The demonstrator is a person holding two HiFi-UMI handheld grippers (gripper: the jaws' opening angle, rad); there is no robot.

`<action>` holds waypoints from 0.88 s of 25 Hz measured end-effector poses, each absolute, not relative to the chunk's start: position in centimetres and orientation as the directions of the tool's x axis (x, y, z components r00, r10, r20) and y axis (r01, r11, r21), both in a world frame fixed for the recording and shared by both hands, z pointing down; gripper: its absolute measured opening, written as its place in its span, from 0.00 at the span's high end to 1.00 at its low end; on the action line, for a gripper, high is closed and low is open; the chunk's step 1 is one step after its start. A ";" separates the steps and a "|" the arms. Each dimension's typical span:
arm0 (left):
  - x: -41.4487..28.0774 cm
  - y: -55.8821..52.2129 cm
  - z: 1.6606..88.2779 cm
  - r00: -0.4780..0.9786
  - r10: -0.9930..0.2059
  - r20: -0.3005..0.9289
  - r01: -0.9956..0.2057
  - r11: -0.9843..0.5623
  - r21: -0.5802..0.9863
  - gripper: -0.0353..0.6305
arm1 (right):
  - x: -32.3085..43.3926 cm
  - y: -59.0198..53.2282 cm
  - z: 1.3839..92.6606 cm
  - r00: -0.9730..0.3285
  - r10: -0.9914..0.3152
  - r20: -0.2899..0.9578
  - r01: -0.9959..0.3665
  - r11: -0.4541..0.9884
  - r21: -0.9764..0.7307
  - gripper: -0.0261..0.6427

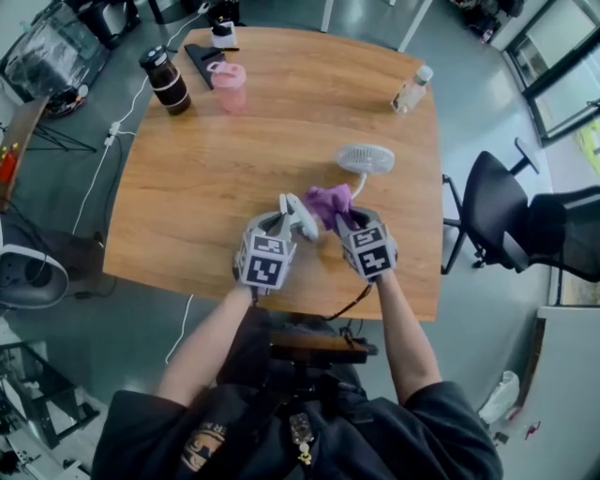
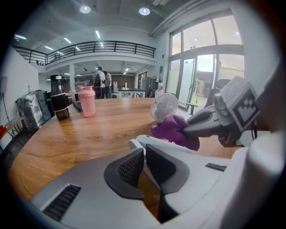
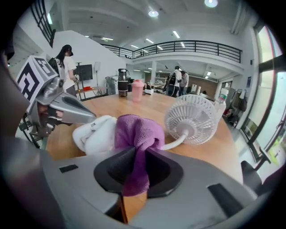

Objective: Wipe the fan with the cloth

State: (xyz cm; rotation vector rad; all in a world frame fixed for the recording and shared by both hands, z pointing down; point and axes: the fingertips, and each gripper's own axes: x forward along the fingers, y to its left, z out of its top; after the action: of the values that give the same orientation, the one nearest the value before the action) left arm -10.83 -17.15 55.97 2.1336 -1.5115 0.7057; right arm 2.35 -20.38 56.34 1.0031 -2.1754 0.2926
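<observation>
Near the frame's centre, your right gripper (image 1: 347,221) clenched the purple cloth (image 1: 328,200) below the fan (image 1: 366,157), while your left gripper (image 1: 289,214) pinched its white base (image 1: 303,218).

An open-plan office is showing here: a railed mezzanine (image 3: 196,44) is running round an upper level under recessed ceiling lights (image 3: 153,13), and daylight is coming through tall glazed windows (image 2: 199,58). People (image 2: 100,80) are standing at the far end. A black office chair (image 1: 492,211) is sitting beside the wooden tabletop (image 1: 206,178), and a white cable (image 1: 91,192) is trailing across the grey polished floor (image 1: 469,66).
</observation>
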 end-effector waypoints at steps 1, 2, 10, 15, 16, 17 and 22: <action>-10.8 -17.2 56.0 0.271 -0.725 0.633 -0.948 -0.316 0.045 0.91 | 3.4 -21.3 56.2 -0.424 -0.588 0.688 -0.746 0.658 0.102 0.85; -10.7 -17.2 56.1 0.268 -0.722 0.638 -0.947 -0.318 0.039 0.91 | 4.5 -22.2 56.0 -0.405 -0.604 0.687 -0.757 0.643 0.119 0.85; -10.1 -18.2 54.5 0.225 -0.730 0.646 -0.948 -0.317 -0.028 0.94 | 9.2 -27.0 51.6 -0.379 -0.722 0.579 -0.831 0.540 0.130 0.85; -6.7 -20.8 53.8 0.242 -0.726 0.644 -0.910 -0.401 -0.110 0.94 | 8.8 -26.9 49.5 -0.419 -0.741 0.525 -0.824 0.553 0.123 0.85; -6.3 -21.2 54.3 0.241 -0.712 0.659 -0.904 -0.413 -0.115 0.94 | 8.9 -27.0 48.8 -0.420 -0.751 0.510 -0.826 0.549 0.129 0.85; -6.1 -21.4 54.9 0.237 -0.698 0.675 -0.899 -0.421 -0.120 0.94 | 9.2 -27.1 48.1 -0.416 -0.763 0.494 -0.830 0.541 0.135 0.85; -6.1 -21.5 55.6 0.198 -0.724 0.661 -0.886 -0.420 -0.195 0.94 | 13.1 -29.7 46.9 -0.338 -0.827 0.450 -0.884 0.443 0.149 0.85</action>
State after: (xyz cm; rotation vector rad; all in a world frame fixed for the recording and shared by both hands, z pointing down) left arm -6.11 -21.53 55.59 2.2425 -1.5409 1.0336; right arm 13.14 -29.75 46.87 1.4375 -2.2364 0.1664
